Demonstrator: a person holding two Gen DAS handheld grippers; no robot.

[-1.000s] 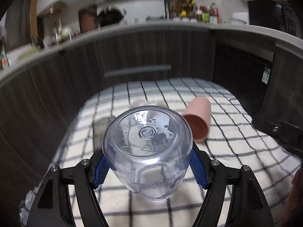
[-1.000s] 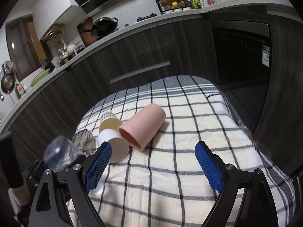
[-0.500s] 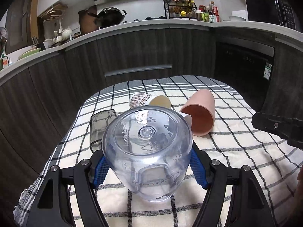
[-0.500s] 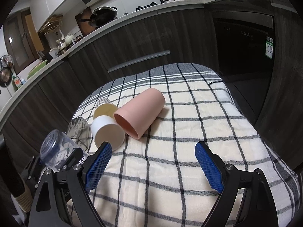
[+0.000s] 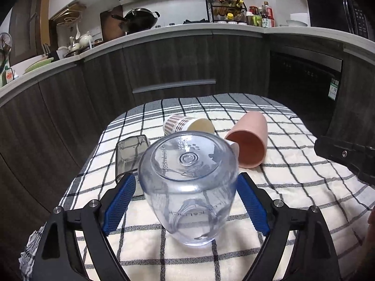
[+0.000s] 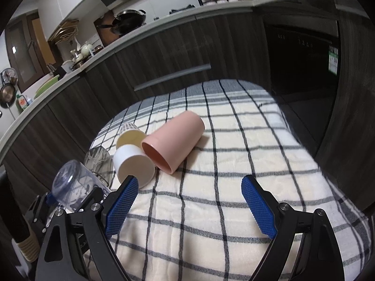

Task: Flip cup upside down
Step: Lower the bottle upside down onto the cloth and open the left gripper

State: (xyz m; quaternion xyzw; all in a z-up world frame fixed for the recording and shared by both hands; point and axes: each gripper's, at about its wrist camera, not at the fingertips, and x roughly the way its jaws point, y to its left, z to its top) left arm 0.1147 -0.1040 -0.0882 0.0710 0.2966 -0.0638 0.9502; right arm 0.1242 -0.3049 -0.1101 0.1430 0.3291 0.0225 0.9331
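A clear plastic cup [image 5: 189, 182] stands upside down, its base up and its mouth on the checked cloth, between the blue pads of my left gripper [image 5: 186, 199]. The pads sit beside its sides; the left pad shows a small gap. The cup also shows in the right wrist view [image 6: 75, 187] at the lower left, with the left gripper around it. My right gripper [image 6: 189, 206] is open and empty above the cloth, nearer than the lying cups.
On the checked cloth [image 6: 234, 164] lie a pink cup [image 6: 173, 138], a white cup [image 6: 133, 164], a patterned paper cup [image 5: 185, 124] and a clear grey tumbler [image 5: 130, 157], all on their sides. Dark cabinets [image 5: 175, 65] stand behind. The table edge drops off at the right.
The left gripper has lowered the clear cup onto the cloth and its pads have spread slightly. The right gripper has drifted a little; it stays open.
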